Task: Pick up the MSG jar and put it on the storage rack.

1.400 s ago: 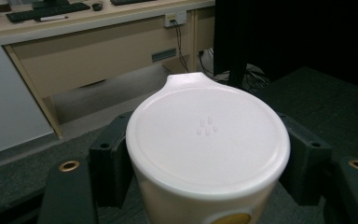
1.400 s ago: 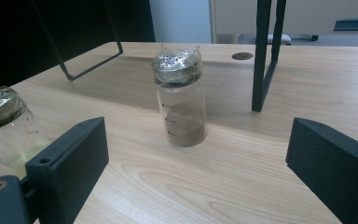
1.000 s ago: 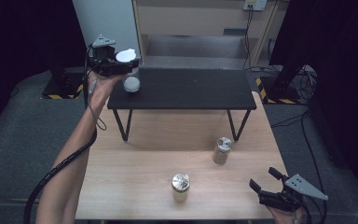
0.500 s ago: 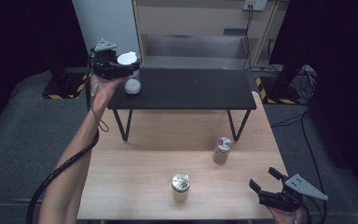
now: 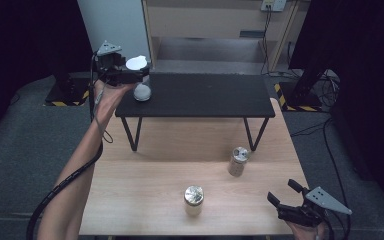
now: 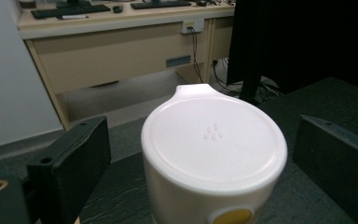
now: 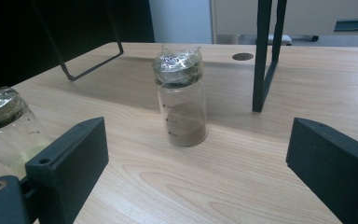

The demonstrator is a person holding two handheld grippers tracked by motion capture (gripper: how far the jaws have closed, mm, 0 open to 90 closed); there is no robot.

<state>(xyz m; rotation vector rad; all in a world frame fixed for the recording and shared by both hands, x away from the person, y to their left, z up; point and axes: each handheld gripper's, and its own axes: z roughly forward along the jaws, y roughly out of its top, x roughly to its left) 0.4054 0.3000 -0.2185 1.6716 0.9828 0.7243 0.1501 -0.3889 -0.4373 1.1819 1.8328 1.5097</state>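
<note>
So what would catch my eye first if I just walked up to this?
Probably the white container on the raised black shelf at the far left, with the left gripper around it, jaws just opened and clear of its sides. Then the two foil-topped glass jars on the wooden table below.

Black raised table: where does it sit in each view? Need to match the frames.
High view: the black table spans the upper middle and stands on the far part of the wooden table.
Left gripper view: its dark top runs across the lower frame and right, under the white container.
Right gripper view: its legs are at top centre-right and upper left.
Shared landmark: the beige desk behind it.
</note>
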